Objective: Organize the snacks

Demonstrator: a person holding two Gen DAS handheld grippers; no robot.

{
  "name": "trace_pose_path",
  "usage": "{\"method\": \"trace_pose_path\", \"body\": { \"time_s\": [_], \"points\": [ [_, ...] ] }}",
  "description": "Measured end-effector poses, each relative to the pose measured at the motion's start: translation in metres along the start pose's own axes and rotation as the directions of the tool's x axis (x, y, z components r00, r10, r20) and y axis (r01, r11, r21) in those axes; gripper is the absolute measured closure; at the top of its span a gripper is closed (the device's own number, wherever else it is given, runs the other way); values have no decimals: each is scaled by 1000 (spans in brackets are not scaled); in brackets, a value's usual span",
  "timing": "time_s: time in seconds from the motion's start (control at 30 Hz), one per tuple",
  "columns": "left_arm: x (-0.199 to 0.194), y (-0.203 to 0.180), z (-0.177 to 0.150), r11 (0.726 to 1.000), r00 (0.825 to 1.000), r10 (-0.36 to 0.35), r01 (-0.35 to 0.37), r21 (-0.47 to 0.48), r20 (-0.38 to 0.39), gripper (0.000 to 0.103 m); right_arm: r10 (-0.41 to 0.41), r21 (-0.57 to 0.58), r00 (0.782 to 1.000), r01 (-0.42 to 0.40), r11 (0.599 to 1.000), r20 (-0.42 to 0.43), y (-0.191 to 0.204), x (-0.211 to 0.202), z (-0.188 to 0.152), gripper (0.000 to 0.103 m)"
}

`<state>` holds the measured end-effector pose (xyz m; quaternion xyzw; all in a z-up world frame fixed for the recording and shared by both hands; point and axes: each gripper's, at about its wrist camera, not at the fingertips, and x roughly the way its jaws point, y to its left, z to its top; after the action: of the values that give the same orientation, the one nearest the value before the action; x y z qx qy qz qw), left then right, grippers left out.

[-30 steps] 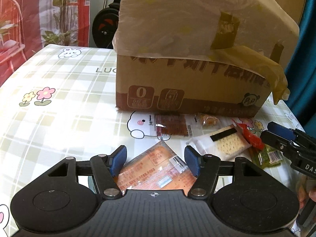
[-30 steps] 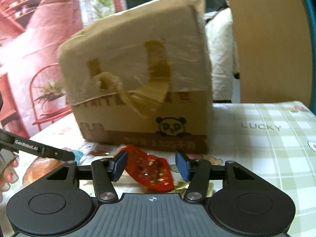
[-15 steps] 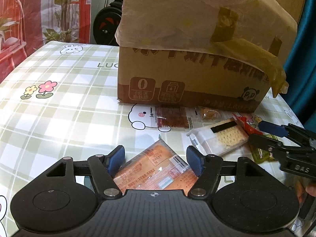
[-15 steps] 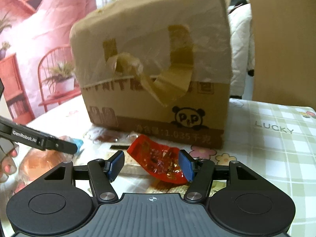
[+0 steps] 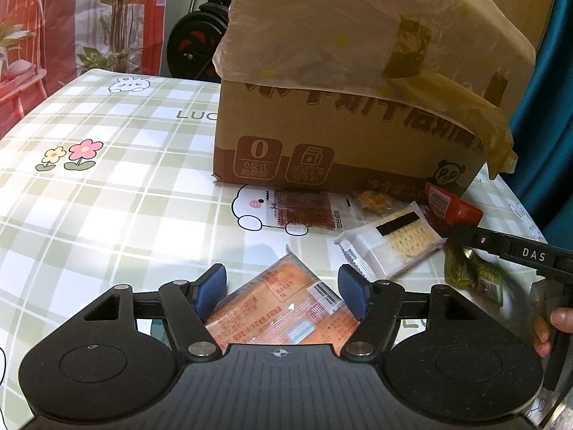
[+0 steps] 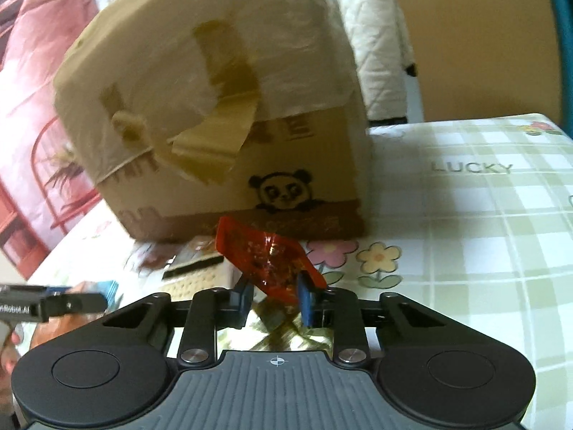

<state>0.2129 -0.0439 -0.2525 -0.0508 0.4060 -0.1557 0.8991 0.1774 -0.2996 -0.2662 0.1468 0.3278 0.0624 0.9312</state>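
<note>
**Q:** Two grippers are working in front of the cardboard box [image 5: 343, 136]. What is each one doing?

**A:** The right gripper [image 6: 274, 297] is clamping a red snack packet [image 6: 265, 258]; its jaws have just been closing, and the pads are now pressing on the packet's lower edge. The packet is tilting upward, just in front of the box's panda corner. The left gripper [image 5: 281, 292] is standing with its jaws apart, and an orange snack pack [image 5: 283, 304] is lying flat between them on the checked tablecloth [image 5: 107, 197], well in front of the box.

**Q:** Where are the remaining snacks lying?

**A:** A cracker pack [image 5: 394, 242] is lying between the orange pack and the box. A dark red strip pack [image 5: 304, 209] and a small clear-wrapped sweet [image 5: 374, 200] are lying against the box's base. A green packet [image 5: 472, 274] is sitting under the right gripper's fingers.
</note>
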Motion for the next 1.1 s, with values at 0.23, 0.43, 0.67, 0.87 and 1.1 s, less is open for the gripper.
{"method": "trace_pose_path", "body": {
  "time_s": [0.23,0.43,0.67,0.87,1.1],
  "points": [
    [1,0,0,1000,1000,-1,1,0,1,32,-103,-55,994,105,993,24,11,6,9,72],
    [1,0,0,1000,1000,0,0,1,0,32,-135,-172,991,133,976,-1,27,24,19,74],
    [2,1,1,1000,1000,-7,7,-8,-3,30,-122,-176,992,119,977,-8,30,28,19,90],
    [4,0,1,1000,1000,-2,2,-13,-5,30,-80,-113,996,85,990,48,35,-1,19,95],
    [1,3,4,1000,1000,-8,8,-13,-1,34,-25,-7,994,26,1000,106,29,-27,7,95]
  ]
}}
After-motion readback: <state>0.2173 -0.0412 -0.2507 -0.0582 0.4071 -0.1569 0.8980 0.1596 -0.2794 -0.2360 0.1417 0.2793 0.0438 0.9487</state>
